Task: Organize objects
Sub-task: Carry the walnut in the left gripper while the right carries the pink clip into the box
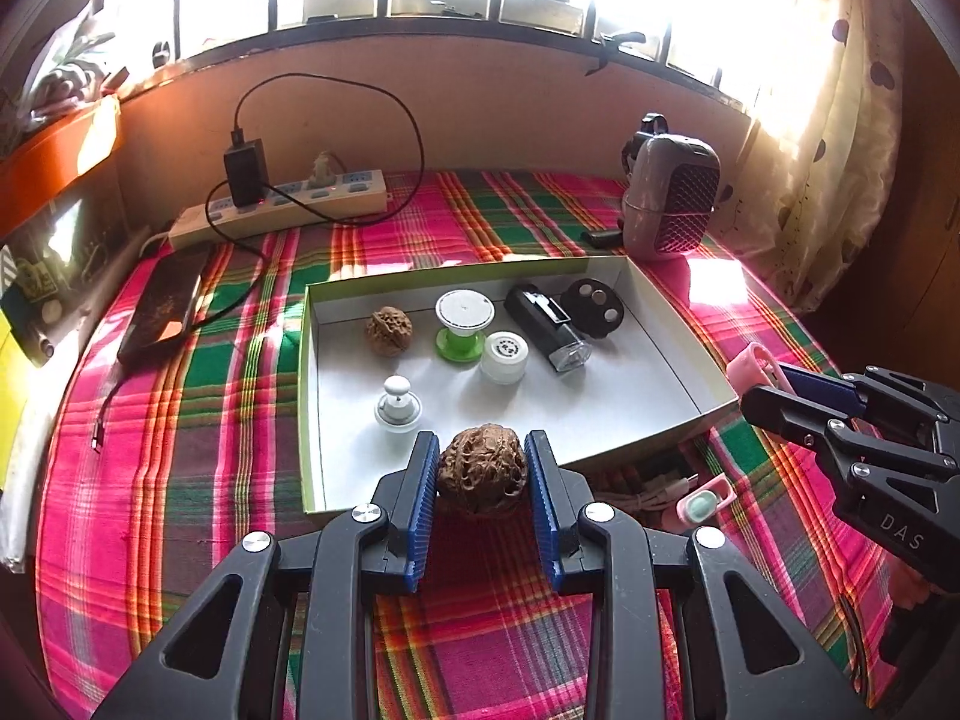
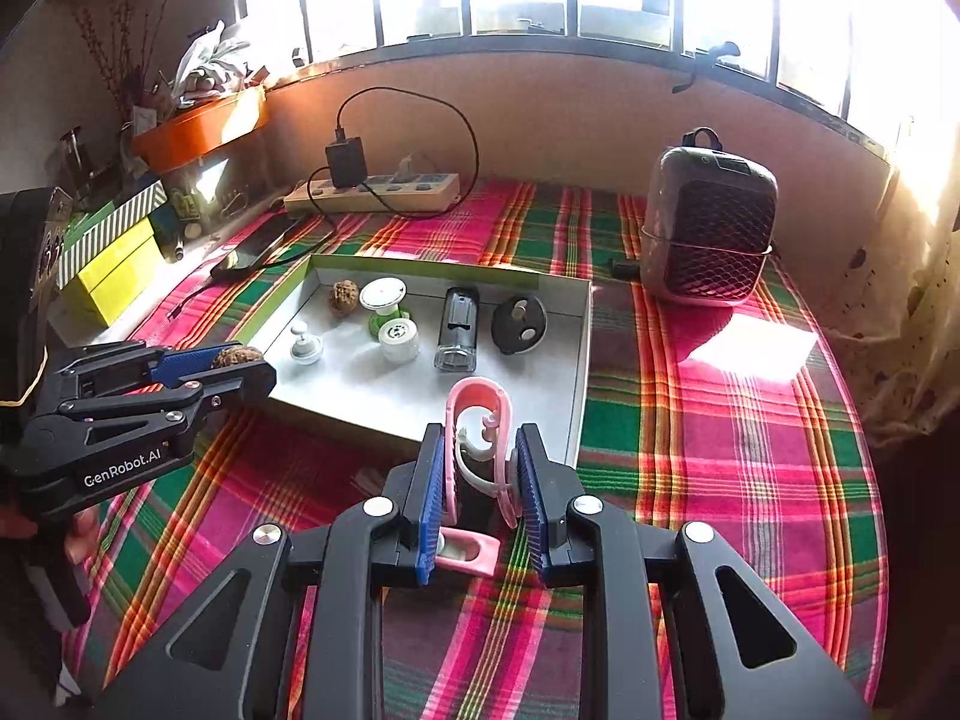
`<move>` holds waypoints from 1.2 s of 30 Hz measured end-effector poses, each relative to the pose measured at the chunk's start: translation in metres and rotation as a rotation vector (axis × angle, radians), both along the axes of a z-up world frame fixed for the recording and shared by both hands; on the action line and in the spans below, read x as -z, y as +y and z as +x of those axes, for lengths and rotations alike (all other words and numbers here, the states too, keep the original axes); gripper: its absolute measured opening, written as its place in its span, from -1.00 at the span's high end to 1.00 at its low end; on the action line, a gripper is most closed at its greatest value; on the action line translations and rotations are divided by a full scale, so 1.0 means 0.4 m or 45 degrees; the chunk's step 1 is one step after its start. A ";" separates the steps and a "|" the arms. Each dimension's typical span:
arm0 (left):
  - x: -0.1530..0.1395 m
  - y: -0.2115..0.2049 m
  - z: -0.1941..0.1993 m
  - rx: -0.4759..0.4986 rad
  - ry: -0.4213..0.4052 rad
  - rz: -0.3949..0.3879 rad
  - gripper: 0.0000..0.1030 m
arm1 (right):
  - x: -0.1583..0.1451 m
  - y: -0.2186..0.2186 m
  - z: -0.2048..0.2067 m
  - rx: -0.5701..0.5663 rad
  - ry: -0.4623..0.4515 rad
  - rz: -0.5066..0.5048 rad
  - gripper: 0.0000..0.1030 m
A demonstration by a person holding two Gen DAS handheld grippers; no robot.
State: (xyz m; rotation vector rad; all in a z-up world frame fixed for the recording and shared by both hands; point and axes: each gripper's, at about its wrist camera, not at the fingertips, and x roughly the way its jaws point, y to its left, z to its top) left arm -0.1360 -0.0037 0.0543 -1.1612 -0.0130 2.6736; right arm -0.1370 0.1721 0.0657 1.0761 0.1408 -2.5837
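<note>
The white box (image 1: 672, 324) sits open on the plaid cloth (image 1: 228, 372), its near half bare, a walnut, spool, jar and lighter lined along the far side. The left gripper (image 1: 483, 468) pinches a second walnut (image 1: 482, 471) between its blue pads, right over the box's near rim. The right gripper (image 2: 480, 474) clamps a pink clip (image 2: 477, 420) by the box's near right corner. A power strip (image 1: 282, 207) and small heater (image 1: 675, 201) sit under the bright window.
</note>
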 end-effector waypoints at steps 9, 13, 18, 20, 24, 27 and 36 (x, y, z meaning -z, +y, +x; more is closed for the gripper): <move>0.012 -0.007 -0.067 -0.030 -0.016 -0.007 0.48 | 0.009 -0.009 -0.087 0.055 -0.034 0.001 0.52; 0.021 -0.005 -0.096 -0.033 -0.023 -0.007 0.48 | 0.028 -0.011 -0.125 0.080 -0.065 -0.008 0.52; 0.034 -0.001 -0.129 -0.043 -0.039 -0.010 0.48 | 0.045 -0.019 -0.161 0.088 -0.090 -0.020 0.52; 0.040 0.000 -0.143 -0.050 -0.048 -0.017 0.48 | 0.052 -0.023 -0.174 0.083 -0.101 -0.022 0.52; 0.041 0.003 -0.165 -0.056 -0.043 -0.018 0.48 | 0.066 -0.033 -0.196 0.078 -0.119 -0.014 0.52; 0.046 0.005 -0.179 -0.057 -0.041 -0.035 0.48 | 0.077 -0.038 -0.207 0.070 -0.137 -0.004 0.52; 0.054 0.013 -0.194 -0.047 -0.044 -0.042 0.48 | 0.108 -0.048 -0.233 0.063 -0.169 0.017 0.52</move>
